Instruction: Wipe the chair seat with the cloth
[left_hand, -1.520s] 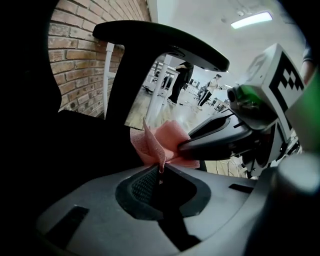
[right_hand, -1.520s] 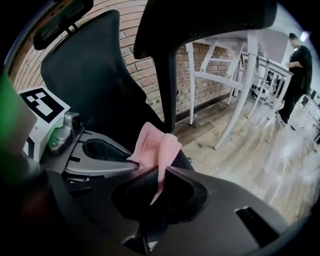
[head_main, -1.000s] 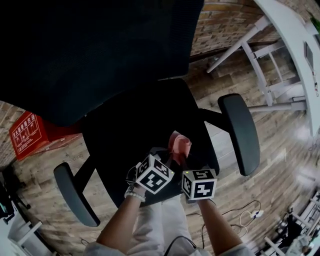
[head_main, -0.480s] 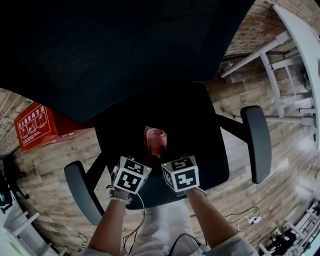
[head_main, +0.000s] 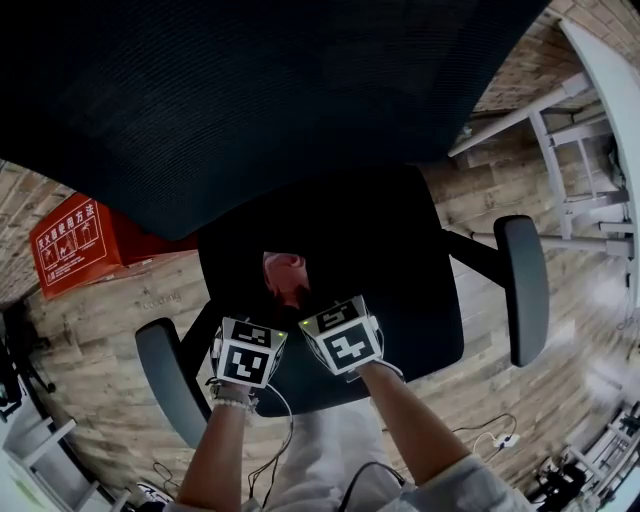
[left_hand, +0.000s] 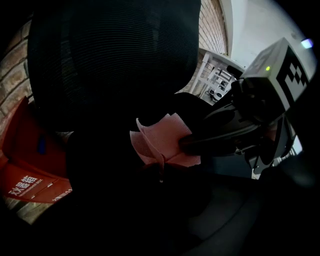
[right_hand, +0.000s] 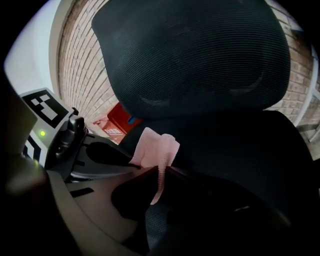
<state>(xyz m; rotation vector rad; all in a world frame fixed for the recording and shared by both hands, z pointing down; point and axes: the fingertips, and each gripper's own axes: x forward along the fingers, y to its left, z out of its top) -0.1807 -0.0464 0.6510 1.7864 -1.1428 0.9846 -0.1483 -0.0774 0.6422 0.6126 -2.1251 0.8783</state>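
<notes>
You held the small pink cloth (head_main: 285, 279) with both tools at once. The fingers of your left gripper (right_hand: 131, 162) were closed on the cloth. That view was very dark, but the cloth bunched to a point right where those fingers met. The fingers of your right gripper (left_hand: 190, 144) were closed on the cloth too, and a thin strip of it hung down just under them. The rest of the cloth stood up like a little fan above both sets of fingertips. The two grippers sat side by side, and their fingertips came together at the cloth. The black padded chair seat (head_main: 400, 280) lay just under the fingers and spread out past them. You could not tell if the cloth touched the seat. The big black mesh chair back (head_main: 250, 90) rose up past the fingertips, well beyond the cloth. One dark curved armrest (head_main: 170, 385) was out to the left of your left fingers, and the other armrest (head_main: 525, 290) was well off to the right of your right fingers. A red box with white print (head_main: 70, 245) sat on the brown wooden floor (head_main: 110, 330), far out to the left of the fingers.
</notes>
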